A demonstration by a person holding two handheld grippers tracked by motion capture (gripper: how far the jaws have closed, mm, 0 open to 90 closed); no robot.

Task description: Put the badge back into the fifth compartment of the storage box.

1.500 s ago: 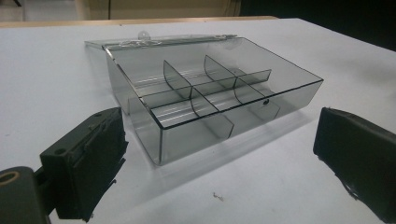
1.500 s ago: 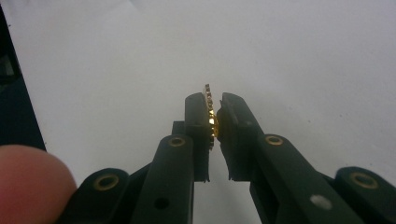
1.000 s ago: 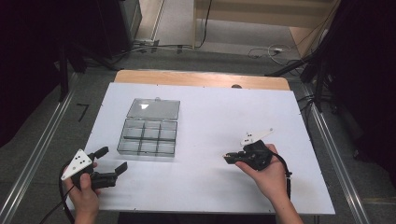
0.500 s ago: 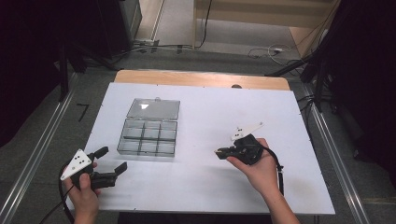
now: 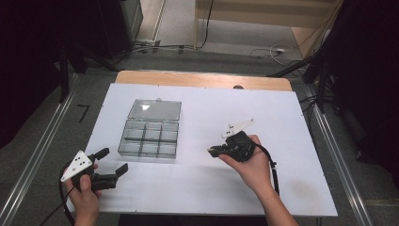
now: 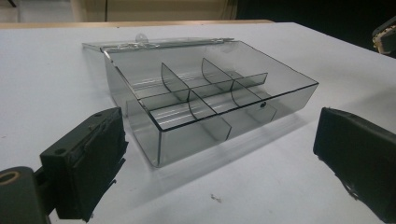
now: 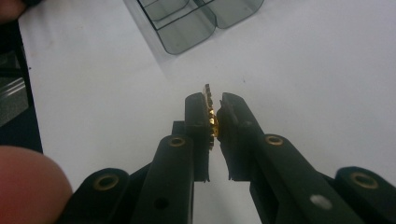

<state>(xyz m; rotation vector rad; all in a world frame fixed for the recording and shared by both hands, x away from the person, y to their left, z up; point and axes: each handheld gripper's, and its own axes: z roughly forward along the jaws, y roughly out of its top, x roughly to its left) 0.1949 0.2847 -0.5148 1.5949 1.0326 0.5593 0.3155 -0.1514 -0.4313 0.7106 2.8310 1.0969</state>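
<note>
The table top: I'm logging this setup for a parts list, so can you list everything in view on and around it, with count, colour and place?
Compartment box: one, clear smoky plastic, six empty compartments, lid folded open behind it, left of the table's middle.
Toothed part: one, gold, small, clamped edge-on between the right gripper's jaws.
Table cover: one, white, over the whole top.
Table edge: one, light wood, along the far side.
Cables: several, dark and white, on the grey floor beyond the table.
Left gripper: one, black with a grey plate, jaws wide apart, near left corner, facing the box.
Right gripper: one, black, shut on the toothed part, right of the box.
Hands: two, one on each gripper.
</note>
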